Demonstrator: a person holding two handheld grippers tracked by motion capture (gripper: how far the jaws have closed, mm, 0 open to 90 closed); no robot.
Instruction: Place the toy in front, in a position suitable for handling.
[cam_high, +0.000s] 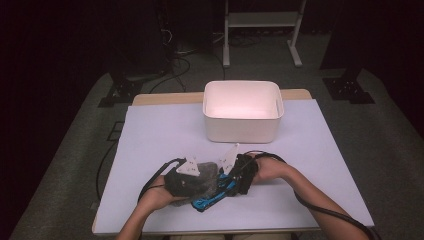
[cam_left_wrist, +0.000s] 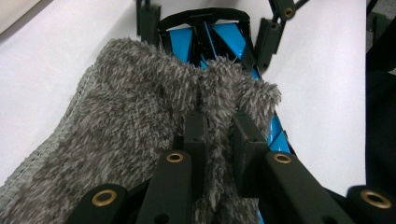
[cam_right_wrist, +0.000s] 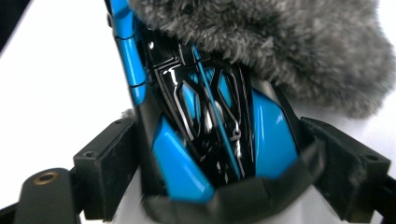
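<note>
A grey fluffy sock (cam_left_wrist: 140, 135) is partly pulled over a blue-and-black shoe-shaped form (cam_right_wrist: 205, 130), and both lie on the white sheet (cam_high: 150, 140) near the table's front edge, well short of the white plastic bin (cam_high: 243, 112). The left gripper (cam_left_wrist: 219, 135) is pinched on a fold of the sock's fuzzy fabric, its jaws close together with the pile squeezed between them. The right gripper (cam_right_wrist: 224, 168) clamps the blue-and-black form from both sides, its pads pressing the end that sticks out of the sock. In the high view the two grippers meet over the bundle, hands close together. No brand, label or writing can be read on the sock, the form or the bin.
</note>
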